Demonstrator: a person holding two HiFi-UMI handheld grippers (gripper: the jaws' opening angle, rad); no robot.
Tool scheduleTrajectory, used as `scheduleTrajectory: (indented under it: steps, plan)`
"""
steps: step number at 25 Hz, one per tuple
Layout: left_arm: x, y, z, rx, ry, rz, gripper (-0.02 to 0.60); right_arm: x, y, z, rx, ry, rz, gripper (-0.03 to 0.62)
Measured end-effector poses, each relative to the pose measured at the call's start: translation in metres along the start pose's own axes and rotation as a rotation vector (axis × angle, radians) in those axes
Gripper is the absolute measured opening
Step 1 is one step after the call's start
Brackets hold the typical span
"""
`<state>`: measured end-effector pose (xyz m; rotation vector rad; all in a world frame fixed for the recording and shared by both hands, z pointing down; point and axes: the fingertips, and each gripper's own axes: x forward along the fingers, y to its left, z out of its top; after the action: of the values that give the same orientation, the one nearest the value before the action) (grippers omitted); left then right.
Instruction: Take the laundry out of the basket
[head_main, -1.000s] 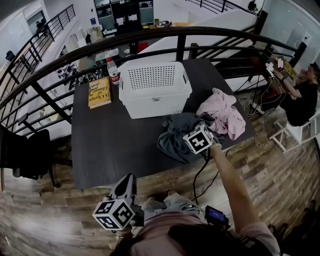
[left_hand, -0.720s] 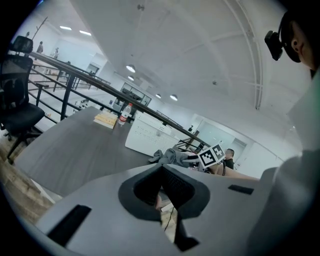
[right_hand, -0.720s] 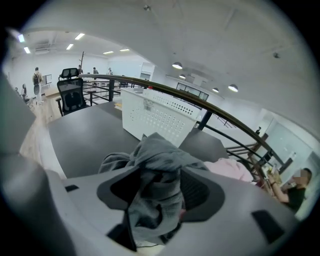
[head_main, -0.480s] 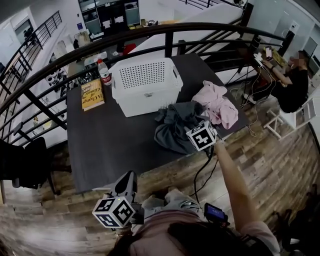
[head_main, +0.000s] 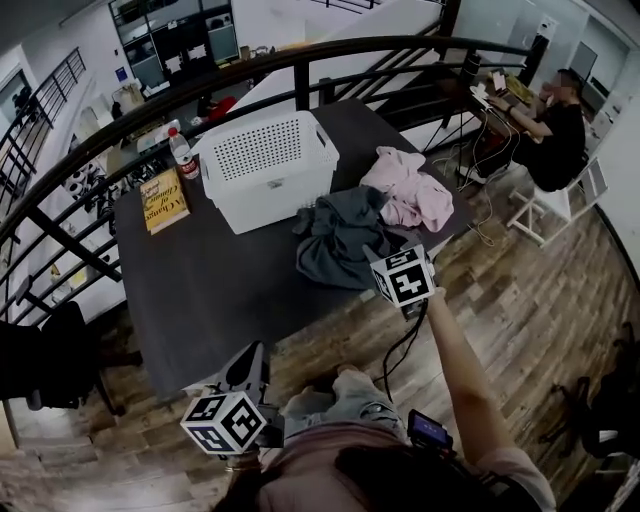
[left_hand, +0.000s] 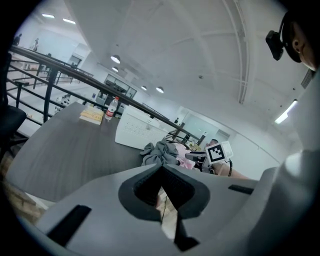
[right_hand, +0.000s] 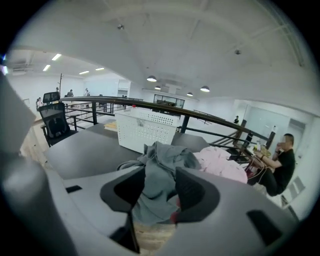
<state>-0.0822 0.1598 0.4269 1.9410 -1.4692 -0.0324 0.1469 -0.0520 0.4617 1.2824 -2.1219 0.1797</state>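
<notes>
Since a second ago the right hand-held gripper (right_hand: 160, 180) has backed off from over the cloth to just past the near edge of the worktop (head_main: 210, 290). Its jaws have just been closing with a fold of the grey garment (head_main: 335, 245) between them. The pads are pinching that fold now, and it hangs above the wood floor (head_main: 520, 300). Rest of the grey garment is heaped on the worktop, out of the basket, with that gripper at its 5 o'clock. Pink garment (head_main: 405, 195) lies bunched at its 1 o'clock, touching it. White laundry basket (head_main: 265, 165) stands upright at the grey heap's 11 o'clock, right up against it as far as I can see. Yellow book (head_main: 165, 198) lies flat at the basket's 9 o'clock, with a water bottle (head_main: 183, 155) upright between the two. Left hand-held gripper (left_hand: 161, 175) hangs low at 6 o'clock, off the worktop, jaws together on nothing.
</notes>
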Motion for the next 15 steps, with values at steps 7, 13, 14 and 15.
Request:
scheduleTrajectory:
  steps: [7,13,14,15]
  plan:
    - [-0.006,0.005,-0.009,0.035,0.034,-0.046,-0.003,-0.044,0.017,-0.001,0.107,-0.067,-0.01,0.151]
    - [-0.008,-0.008,-0.015,0.063,0.05,-0.077,-0.003,-0.076,0.024,0.002,0.207,-0.151,0.006,0.106]
    - [-0.007,-0.01,-0.016,0.066,0.051,-0.079,-0.003,-0.08,0.024,0.003,0.223,-0.163,0.013,0.1]
    - [-0.005,-0.012,-0.016,0.067,0.05,-0.08,-0.003,-0.082,0.025,0.004,0.238,-0.175,0.019,0.089]
